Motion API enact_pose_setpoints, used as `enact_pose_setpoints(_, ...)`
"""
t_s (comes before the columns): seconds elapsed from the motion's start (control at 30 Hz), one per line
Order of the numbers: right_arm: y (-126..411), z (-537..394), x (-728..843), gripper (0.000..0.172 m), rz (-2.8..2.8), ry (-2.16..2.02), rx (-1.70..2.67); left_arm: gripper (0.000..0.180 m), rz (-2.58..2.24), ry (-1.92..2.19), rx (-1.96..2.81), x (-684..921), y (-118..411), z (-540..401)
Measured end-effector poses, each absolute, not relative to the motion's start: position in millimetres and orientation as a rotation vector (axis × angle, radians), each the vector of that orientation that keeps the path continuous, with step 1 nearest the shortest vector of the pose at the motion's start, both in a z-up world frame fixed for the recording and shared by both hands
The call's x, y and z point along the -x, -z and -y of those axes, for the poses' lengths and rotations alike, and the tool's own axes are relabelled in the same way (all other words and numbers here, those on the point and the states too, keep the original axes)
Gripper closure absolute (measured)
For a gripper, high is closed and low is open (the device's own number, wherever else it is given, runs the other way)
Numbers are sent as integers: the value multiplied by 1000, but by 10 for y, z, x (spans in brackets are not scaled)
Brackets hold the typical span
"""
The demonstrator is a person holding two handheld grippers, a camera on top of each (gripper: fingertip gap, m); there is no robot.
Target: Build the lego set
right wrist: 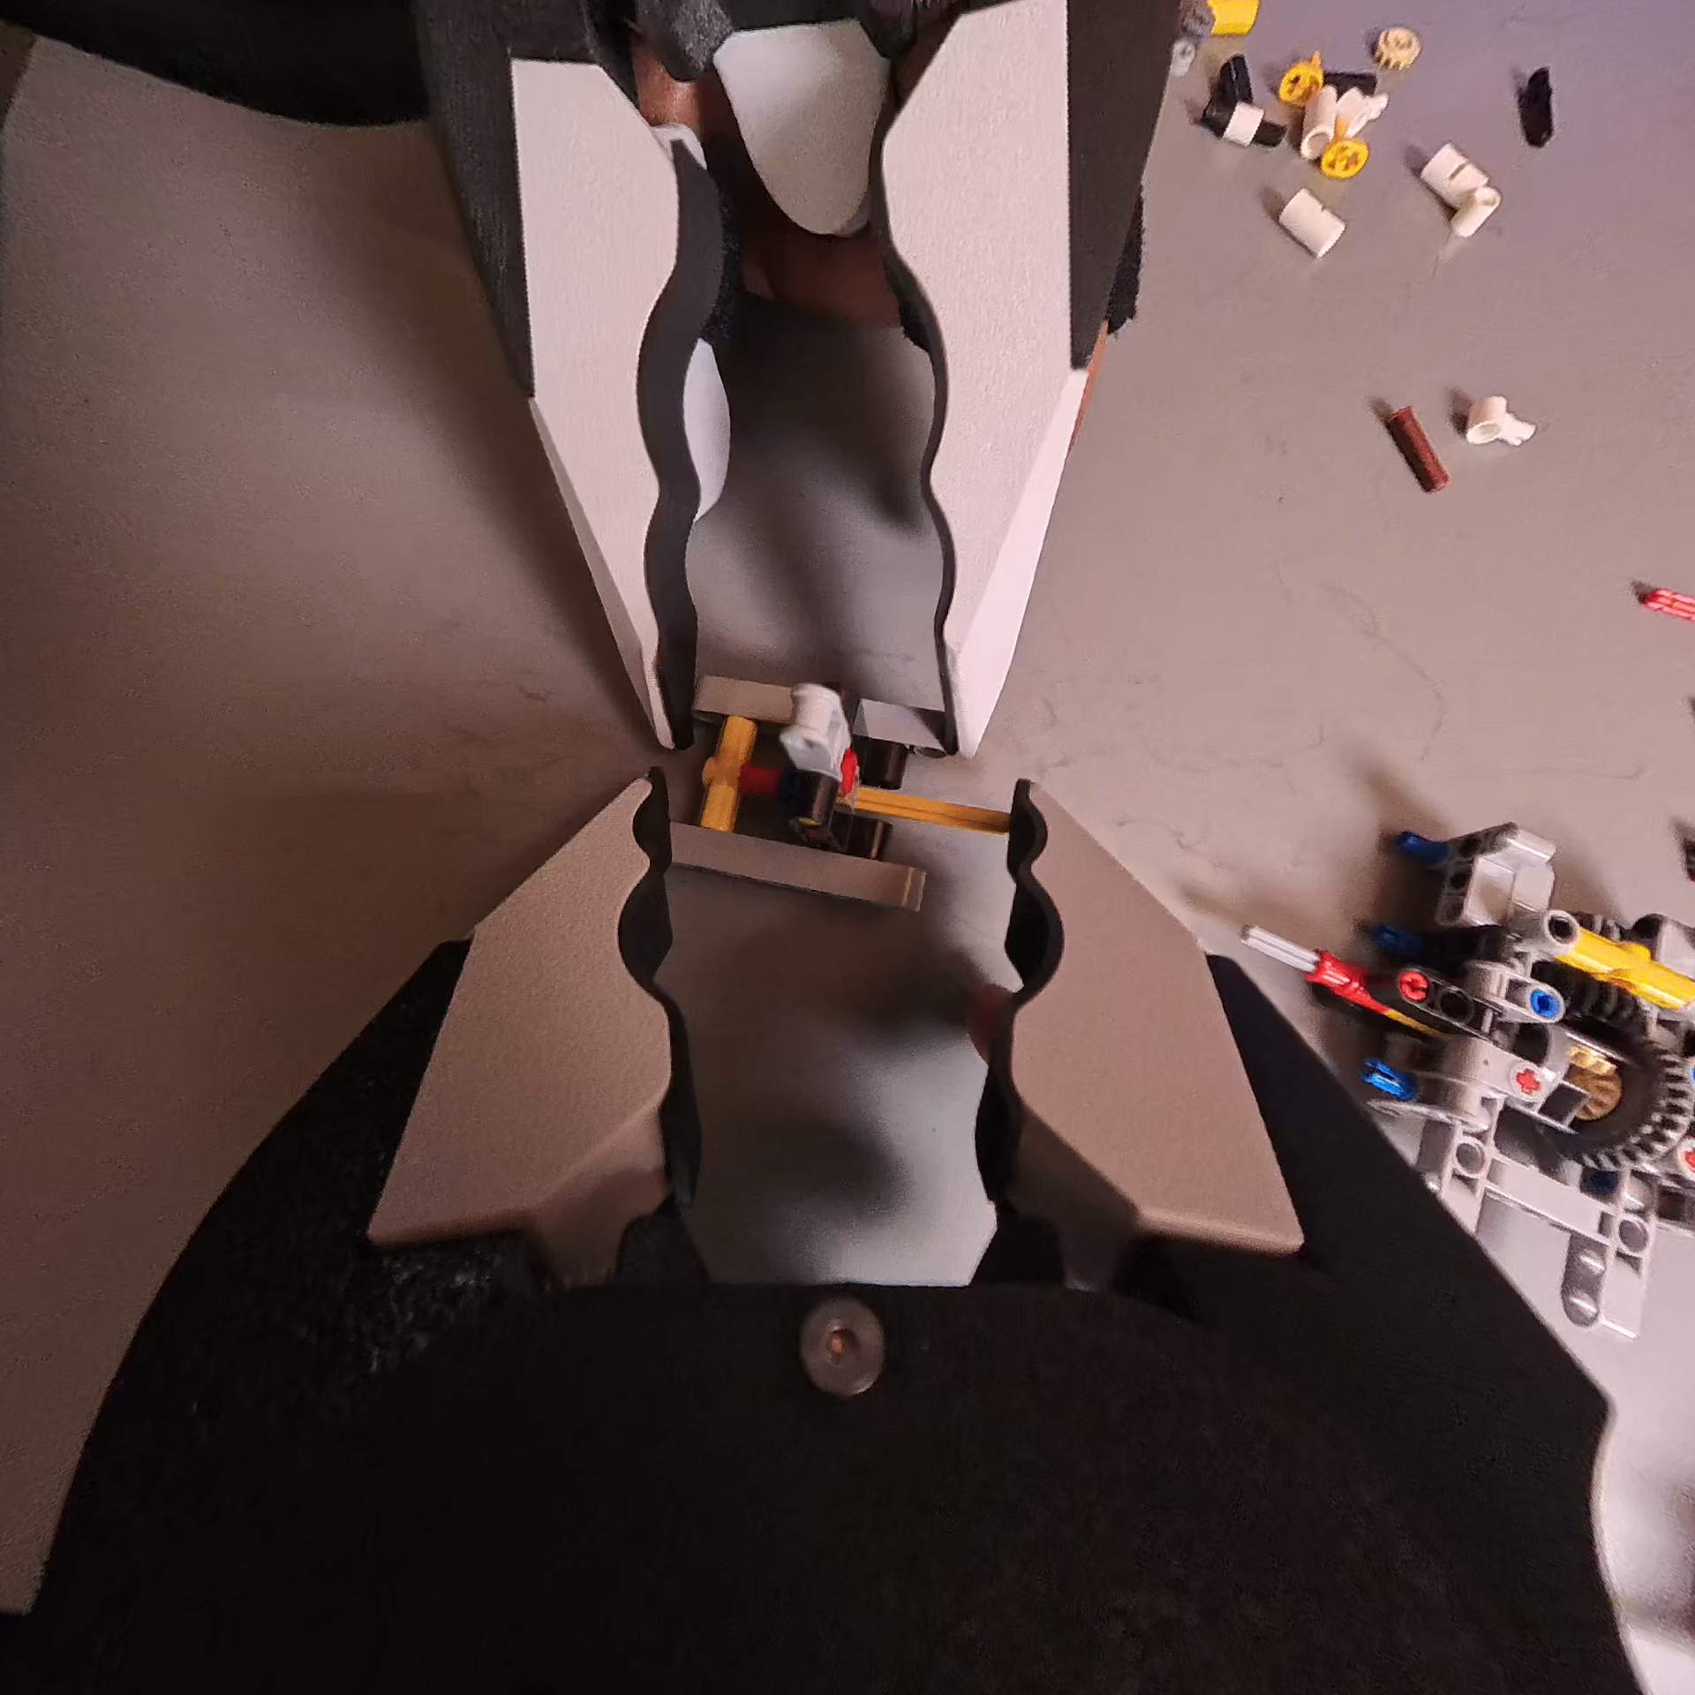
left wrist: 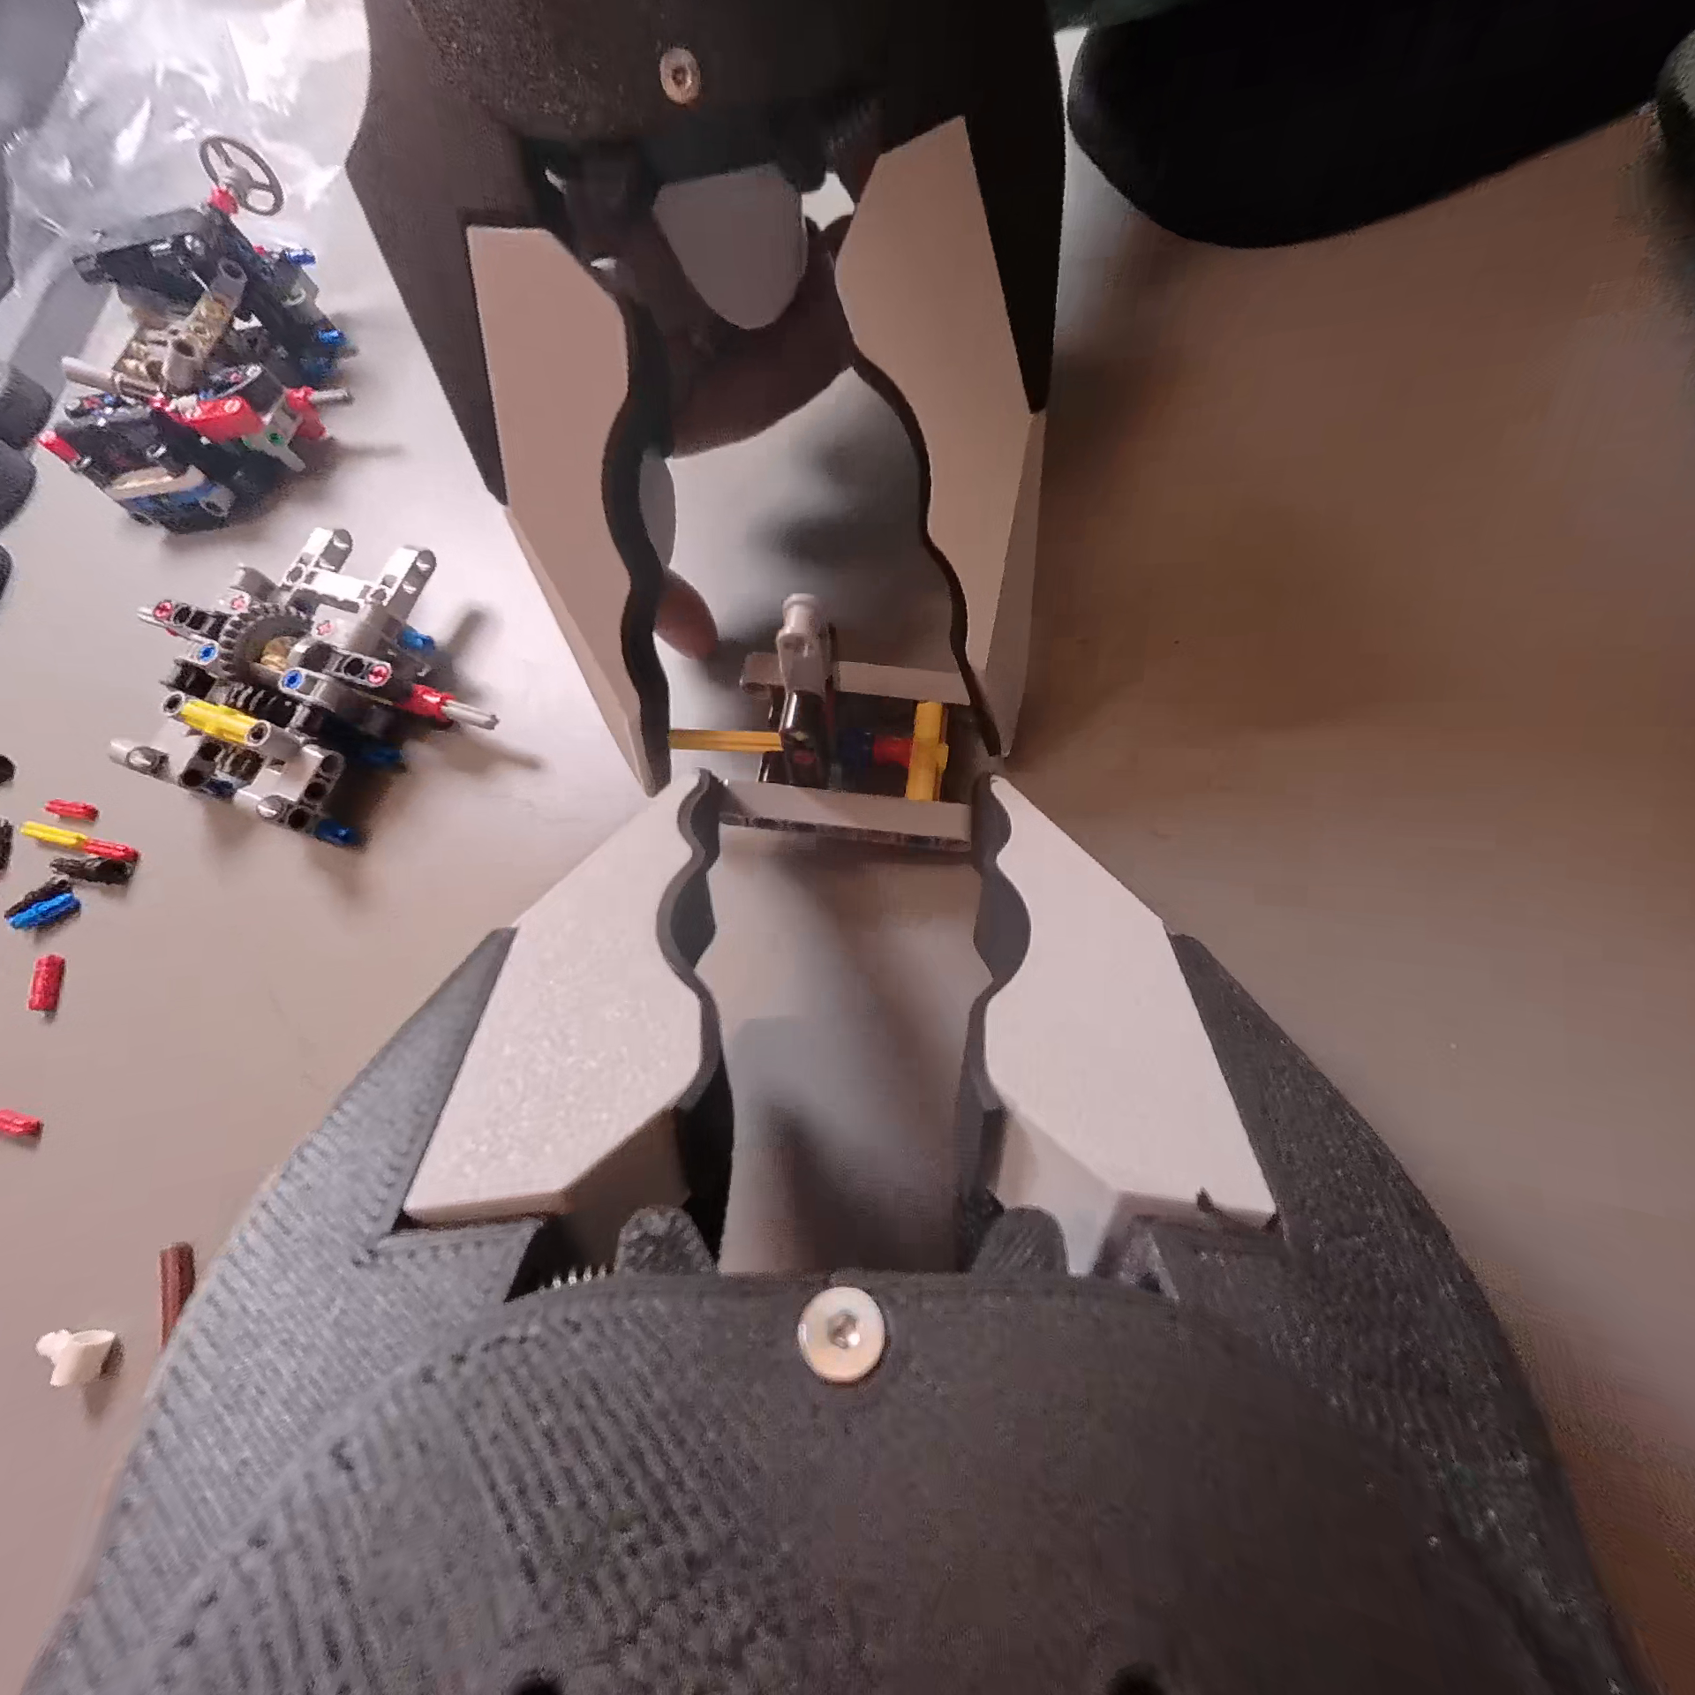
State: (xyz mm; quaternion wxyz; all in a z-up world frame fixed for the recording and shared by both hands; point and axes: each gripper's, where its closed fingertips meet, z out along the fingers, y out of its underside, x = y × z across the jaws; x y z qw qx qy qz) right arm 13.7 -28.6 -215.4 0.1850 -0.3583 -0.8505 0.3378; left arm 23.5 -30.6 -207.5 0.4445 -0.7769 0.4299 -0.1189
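Note:
A small brick assembly [left wrist: 844, 821] of two grey beams with black, red and blue parts hangs between both grippers above the table. My left gripper [left wrist: 846, 791] is shut on it, with both pads on the ends of a grey beam; it also shows in the right wrist view [right wrist: 814, 734]. A yellow axle [right wrist: 936, 809] sticks out sideways from the assembly [right wrist: 789, 871]. My right gripper [right wrist: 839, 793] stands wide around the assembly, one pad at a beam end and the other at the axle's tip, with no press visible. A light grey connector [right wrist: 812, 729] stands on top.
A grey gear assembly [left wrist: 293, 679] and a larger dark model [left wrist: 193, 367] lie on the table to the left. Loose red, blue and yellow pins [left wrist: 64, 853] lie nearby. White and yellow small parts [right wrist: 1321, 138] and a brown axle [right wrist: 1417, 449] are scattered about. My left and right fingertips are right by each other.

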Motion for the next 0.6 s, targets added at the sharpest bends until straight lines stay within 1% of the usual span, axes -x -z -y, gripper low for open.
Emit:
enact_pose_setpoints(0.17,2088,265,-120,100,2342,-991,1013,125,-1074,244,1888,-210,2051,287)
enact_pose_setpoints(0.23,2025,263,-160,95,2321,-1097,1066,126,-1086,193,1862,-175,2035,283)
enact_pose_setpoints(0.33,1913,220,-199,94,2255,-1284,1184,126,-1097,143,1808,-150,1965,292)
enact_pose_setpoints(0.43,1877,163,-137,104,2161,-1424,1388,125,-1124,82,1744,-174,1882,298)
enact_pose_setpoints(0.5,1836,244,-154,110,2150,-1551,1437,125,-1120,62,1721,-192,1832,292)
enact_pose_setpoints(0.57,1875,288,-163,113,2181,-1517,1428,125,-1099,34,1709,-170,1786,274)
enact_pose_setpoints(0.6,1901,308,-166,117,2198,-1480,1414,125,-1086,31,1701,-163,1756,272)
